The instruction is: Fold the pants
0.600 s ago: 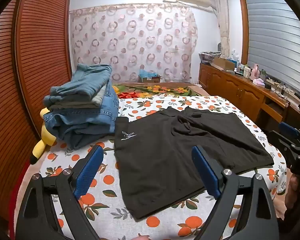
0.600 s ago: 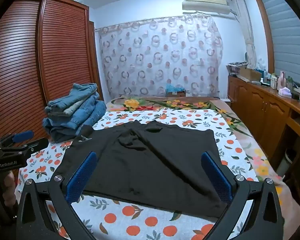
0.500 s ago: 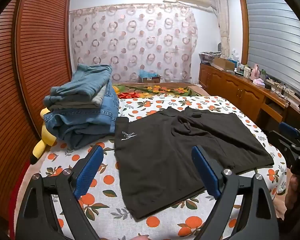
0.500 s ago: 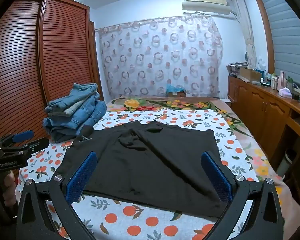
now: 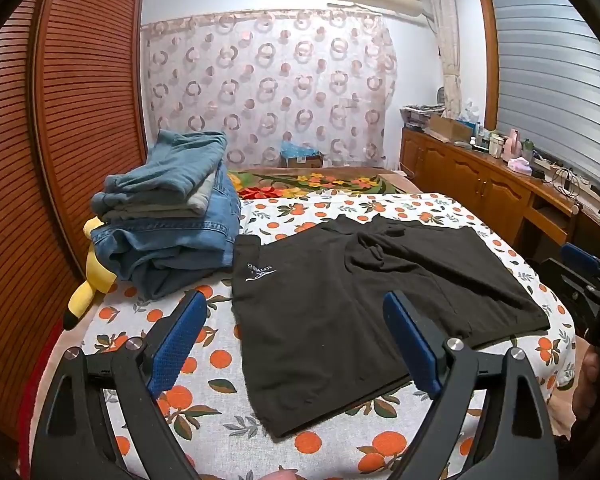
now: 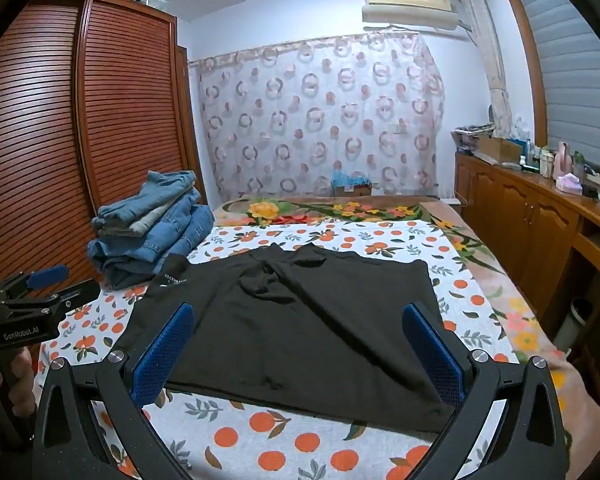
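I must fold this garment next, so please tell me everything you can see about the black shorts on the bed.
The black shorts are a dark, matte, soft-looking fabric, spread out flat and unfolded on the orange-print bed sheet. Two wide legs meet at a rumpled, creased middle. A small white logo sits near one corner, close to the stack of folded jeans, which that corner seems to reach. Both the left gripper and the right gripper are open above the near edge, not touching it.

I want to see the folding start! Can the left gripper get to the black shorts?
Probably yes. The left gripper is open, the black shorts lie flat right ahead, and nothing sits between them.
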Demonstrator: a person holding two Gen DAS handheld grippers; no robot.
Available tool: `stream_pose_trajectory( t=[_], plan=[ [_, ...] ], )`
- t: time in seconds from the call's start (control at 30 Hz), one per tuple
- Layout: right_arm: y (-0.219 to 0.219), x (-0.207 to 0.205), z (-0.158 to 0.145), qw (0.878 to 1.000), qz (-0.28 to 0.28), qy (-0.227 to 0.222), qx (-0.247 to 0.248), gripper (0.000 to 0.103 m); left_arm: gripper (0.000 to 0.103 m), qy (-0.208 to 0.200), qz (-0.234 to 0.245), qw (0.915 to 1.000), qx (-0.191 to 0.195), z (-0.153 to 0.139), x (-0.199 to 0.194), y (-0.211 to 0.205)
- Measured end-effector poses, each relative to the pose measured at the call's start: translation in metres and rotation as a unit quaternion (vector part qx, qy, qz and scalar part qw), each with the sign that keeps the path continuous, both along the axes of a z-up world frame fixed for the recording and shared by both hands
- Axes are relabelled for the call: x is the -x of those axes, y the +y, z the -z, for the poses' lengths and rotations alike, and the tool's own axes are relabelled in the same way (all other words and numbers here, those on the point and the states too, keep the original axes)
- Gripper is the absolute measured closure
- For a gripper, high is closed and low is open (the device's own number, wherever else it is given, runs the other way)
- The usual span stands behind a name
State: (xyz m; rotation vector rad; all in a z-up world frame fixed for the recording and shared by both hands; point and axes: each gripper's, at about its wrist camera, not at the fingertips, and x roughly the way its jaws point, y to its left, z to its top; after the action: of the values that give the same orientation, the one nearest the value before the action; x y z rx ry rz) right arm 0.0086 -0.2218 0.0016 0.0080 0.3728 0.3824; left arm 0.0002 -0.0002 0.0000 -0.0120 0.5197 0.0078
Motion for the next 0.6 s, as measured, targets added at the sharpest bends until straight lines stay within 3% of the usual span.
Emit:
stream_pose_trajectory(
  t=[0.6],
  plan=[
    [0.0007,0.0022,-0.0009,1.0,0.001,0.001,-0.002,0.0,0.013,-0.003,0.0,1.0,-0.002,0.0005,-0.0015,0.0005]
  ],
)
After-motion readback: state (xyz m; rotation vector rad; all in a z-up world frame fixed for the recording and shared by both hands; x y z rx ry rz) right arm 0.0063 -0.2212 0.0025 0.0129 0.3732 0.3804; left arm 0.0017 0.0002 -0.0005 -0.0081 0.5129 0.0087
